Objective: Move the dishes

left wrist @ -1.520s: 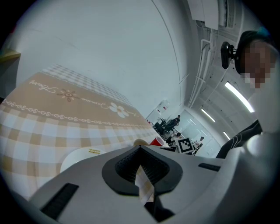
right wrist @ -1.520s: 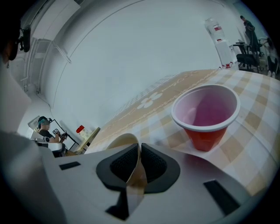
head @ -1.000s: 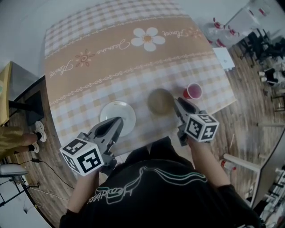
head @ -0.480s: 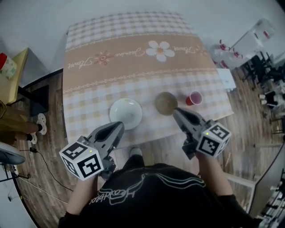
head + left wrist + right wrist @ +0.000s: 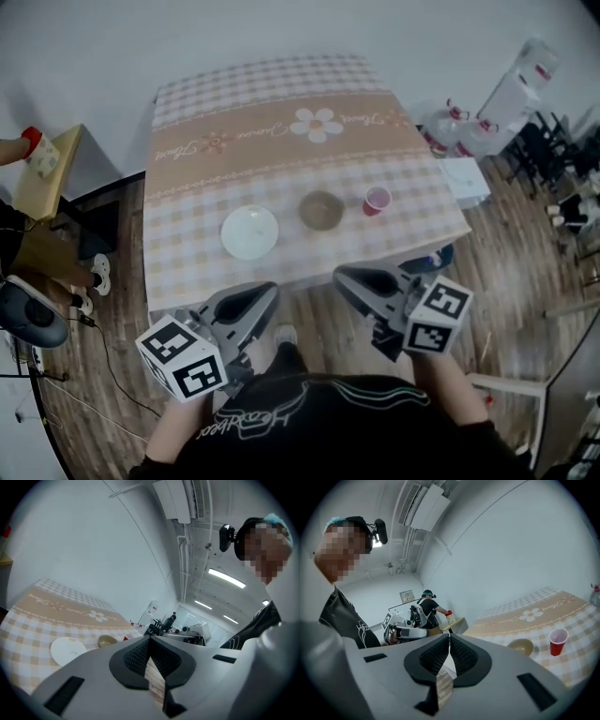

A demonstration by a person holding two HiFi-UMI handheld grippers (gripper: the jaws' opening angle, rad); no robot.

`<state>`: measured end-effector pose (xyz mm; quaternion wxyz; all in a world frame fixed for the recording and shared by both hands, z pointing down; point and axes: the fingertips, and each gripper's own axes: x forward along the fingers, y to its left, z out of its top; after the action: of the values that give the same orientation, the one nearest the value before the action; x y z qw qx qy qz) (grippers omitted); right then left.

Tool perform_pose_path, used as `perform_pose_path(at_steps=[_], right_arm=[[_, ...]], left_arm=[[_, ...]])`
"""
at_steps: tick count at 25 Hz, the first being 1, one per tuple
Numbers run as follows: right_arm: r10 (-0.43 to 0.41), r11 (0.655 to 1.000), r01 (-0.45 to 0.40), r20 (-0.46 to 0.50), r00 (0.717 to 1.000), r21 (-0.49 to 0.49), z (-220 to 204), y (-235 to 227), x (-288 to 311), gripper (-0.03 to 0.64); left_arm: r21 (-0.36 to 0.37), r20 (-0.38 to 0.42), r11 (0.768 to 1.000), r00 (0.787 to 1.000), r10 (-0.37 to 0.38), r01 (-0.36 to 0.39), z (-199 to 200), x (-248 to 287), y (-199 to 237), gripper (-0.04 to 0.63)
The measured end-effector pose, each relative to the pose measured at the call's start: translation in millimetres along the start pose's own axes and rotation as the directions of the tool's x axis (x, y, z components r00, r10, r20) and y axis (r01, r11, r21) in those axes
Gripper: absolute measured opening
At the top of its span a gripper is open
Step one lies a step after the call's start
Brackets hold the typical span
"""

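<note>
A white plate (image 5: pixel 249 232), a brownish bowl (image 5: pixel 322 210) and a red cup (image 5: pixel 376 200) stand in a row near the front edge of the checked, flower-print tablecloth (image 5: pixel 281 150). Both grippers hang over the wooden floor, short of that edge and touching nothing. My left gripper (image 5: pixel 269 291) is shut and empty, pointing toward the plate (image 5: pixel 68 649), with the bowl (image 5: pixel 107 641) to its right. My right gripper (image 5: pixel 341 276) is shut and empty too; its view shows the bowl (image 5: pixel 521 645) and the cup (image 5: pixel 556 641) on the table to the right.
A yellow side table (image 5: pixel 42 173) stands at the left, where another person's hand holds a red-capped container (image 5: pixel 39 150). That person (image 5: pixel 424 609) stands behind it. A stool (image 5: pixel 33 314) is at lower left. White boxes and bottles (image 5: pixel 469 131) lie on the floor at the right.
Both grippers have drawn back from the dishes, from over the table's front edge to over the floor. The table now lies farther away. Both jaws stay shut.
</note>
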<state>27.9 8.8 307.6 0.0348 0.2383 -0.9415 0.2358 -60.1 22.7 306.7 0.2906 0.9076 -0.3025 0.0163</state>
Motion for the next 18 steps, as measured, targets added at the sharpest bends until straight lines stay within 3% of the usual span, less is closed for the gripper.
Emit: perform_pose_path(at_steps=[2,6,12,18], right_arm=[[0.014,1.000,-0.014,0.002,1.000,-0.003,-9.5,20.1,-19.1,0.021],[0.022,1.000,-0.022,0.005,1.000,-0.009,-27.2,50.6,-62.1,0.021],[0.026,0.995,-0.023,0.025,0.999,-0.093,-33.0,86.6,-104.1,0.012],[0.016,0.997,-0.013,0.042,0.999,-0.079,-46.9,101.2,-136.0,0.012]], left_arm=[[0.027,0.009,1.000,1.000,0.010,-0.011,-9.5,-3.1,-26.1,-0.006],[0.006,0.041,1.000,0.999,0.004,-0.004,-32.0,-9.4,-71.5,-0.006],[0.080,0.018,0.997,1.000,-0.026,0.024,-53.1,-9.4,-132.7,-0.006],[0.119,-0.009,0.992,1.000,-0.027,0.028,-70.2,-10.5,-165.9,-0.006]])
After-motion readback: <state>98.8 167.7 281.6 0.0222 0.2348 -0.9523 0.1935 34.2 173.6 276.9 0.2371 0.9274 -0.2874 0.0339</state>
